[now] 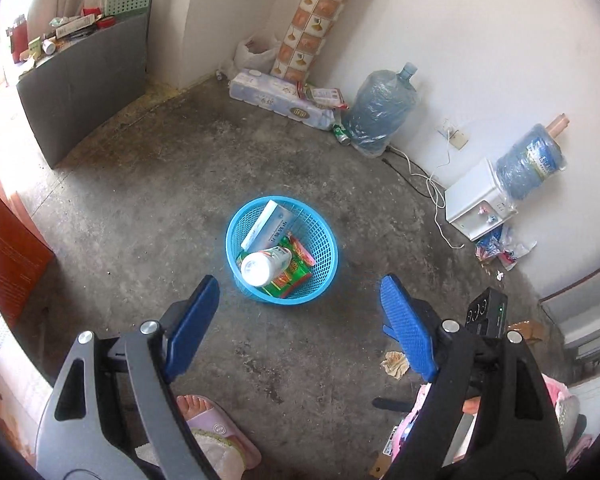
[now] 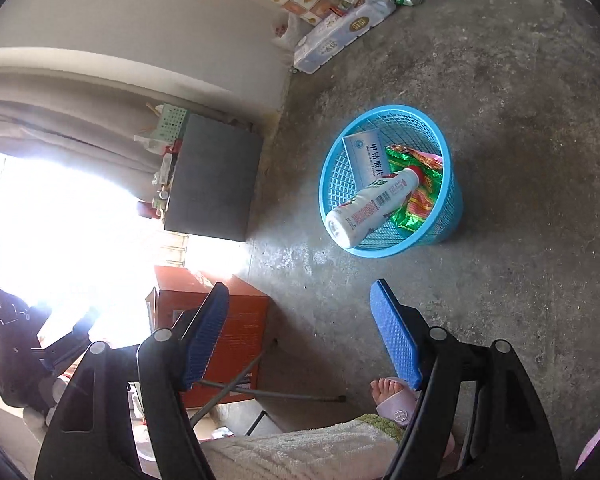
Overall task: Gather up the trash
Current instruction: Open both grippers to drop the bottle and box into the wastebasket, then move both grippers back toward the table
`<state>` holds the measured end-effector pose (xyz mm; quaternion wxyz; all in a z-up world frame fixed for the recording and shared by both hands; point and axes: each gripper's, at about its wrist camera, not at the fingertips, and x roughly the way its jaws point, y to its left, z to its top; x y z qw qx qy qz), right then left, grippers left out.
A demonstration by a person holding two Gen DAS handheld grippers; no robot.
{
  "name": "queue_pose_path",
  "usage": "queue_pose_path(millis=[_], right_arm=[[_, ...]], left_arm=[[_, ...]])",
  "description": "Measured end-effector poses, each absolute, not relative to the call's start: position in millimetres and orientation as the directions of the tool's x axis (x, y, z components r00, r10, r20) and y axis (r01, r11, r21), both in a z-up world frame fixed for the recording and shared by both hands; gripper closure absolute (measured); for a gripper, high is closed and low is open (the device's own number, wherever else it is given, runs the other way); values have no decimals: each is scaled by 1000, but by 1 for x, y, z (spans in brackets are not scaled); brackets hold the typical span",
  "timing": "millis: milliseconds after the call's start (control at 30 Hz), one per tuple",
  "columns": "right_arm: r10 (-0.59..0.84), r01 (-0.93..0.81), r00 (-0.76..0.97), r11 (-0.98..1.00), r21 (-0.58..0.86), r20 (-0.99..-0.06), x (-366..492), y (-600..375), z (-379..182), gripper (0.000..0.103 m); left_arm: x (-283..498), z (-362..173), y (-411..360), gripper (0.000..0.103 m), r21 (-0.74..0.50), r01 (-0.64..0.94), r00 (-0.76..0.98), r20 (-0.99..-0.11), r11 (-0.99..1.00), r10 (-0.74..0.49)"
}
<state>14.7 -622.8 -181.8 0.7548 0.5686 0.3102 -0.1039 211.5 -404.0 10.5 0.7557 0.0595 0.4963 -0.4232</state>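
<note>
my left gripper (image 1: pixel 296 316) has its blue fingers (image 1: pixel 406 328) spread wide with nothing between them, only bare concrete floor (image 1: pixel 140 216) showing through the gap. the right gripper (image 2: pixel 300 332) is the same: fingers (image 2: pixel 396 340) well apart, nothing pinched.

the blue basket (image 1: pixel 324 236) sits at the centre of the left wrist view, just above the fingertips, and in the upper right of centre in the right wrist view. it already holds a white bottle (image 2: pixel 372 208) lying on its side, a white box (image 2: pixel 368 156) leaning on the wall, and a green and red wrapper (image 2: pixel 420 200).

what looks left to collect is a crumpled scrap of paper (image 1: pixel 395 365) on the floor, low in the left wrist frame, just beside the right-hand finger and partly tucked behind it. it has no clear long axis, just a wad. i can't find it in the right wrist view, so i judge the left gripper to be the nearer one. the scrap lies below and to the right of the gap between the left fingers, on the opposite side from the basket, so the next reach would have to pull back and swing right before coming down. other litter, a green can (image 1: pixel 341 135) by the wrapped water jug (image 1: pixel 380 112), lies well apart in the upper frame.
</note>
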Motion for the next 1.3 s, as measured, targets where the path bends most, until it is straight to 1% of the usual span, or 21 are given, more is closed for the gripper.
queue_pose_path(millis=[133,300,367,500,667,800,967,1100,1200,1267,1300], right_arm=[[204,437,804,433,788,-558,9,-587,-136,31],[259,309,813,567,763,-521,14,-532,-86,31],[304,250,809,596,763,-503,19,-510,-72,26],[393,146,777,647,748,-492,35,-461,-49,25],[484,53,709,688,724,-512,60,-399,-31,24],[532,-4,651,716,698,-542,79,-350,-22,24],[564,-74,579,755,652,-588,102,-293,-12,24],[503,-115,568,832,543,-651,121,-246,2,24],[462,-161,567,874,459,-682,136,-207,9,24],[415,-175,576,904,390,-704,145,-185,12,24],[397,-184,581,914,361,-710,149,-176,13,24]], left_arm=[[179,44,-323,25,-324,707,213,-749,628,-627],[143,68,-202,25,-301,645,389,-663,703,-640],[134,71,-150,25,-324,592,444,-633,738,-634],[120,70,-59,25,-356,469,554,-594,808,-583],[102,60,23,25,-372,336,650,-573,865,-499],[92,48,64,25,-358,277,692,-569,892,-444],[83,31,88,25,-312,206,729,-583,927,-358],[87,14,97,25,-289,155,732,-609,945,-306],[95,5,106,29,-287,122,739,-613,950,-280],[104,1,109,36,-285,104,737,-621,953,-267],[109,-1,108,37,-275,105,739,-621,956,-260]])
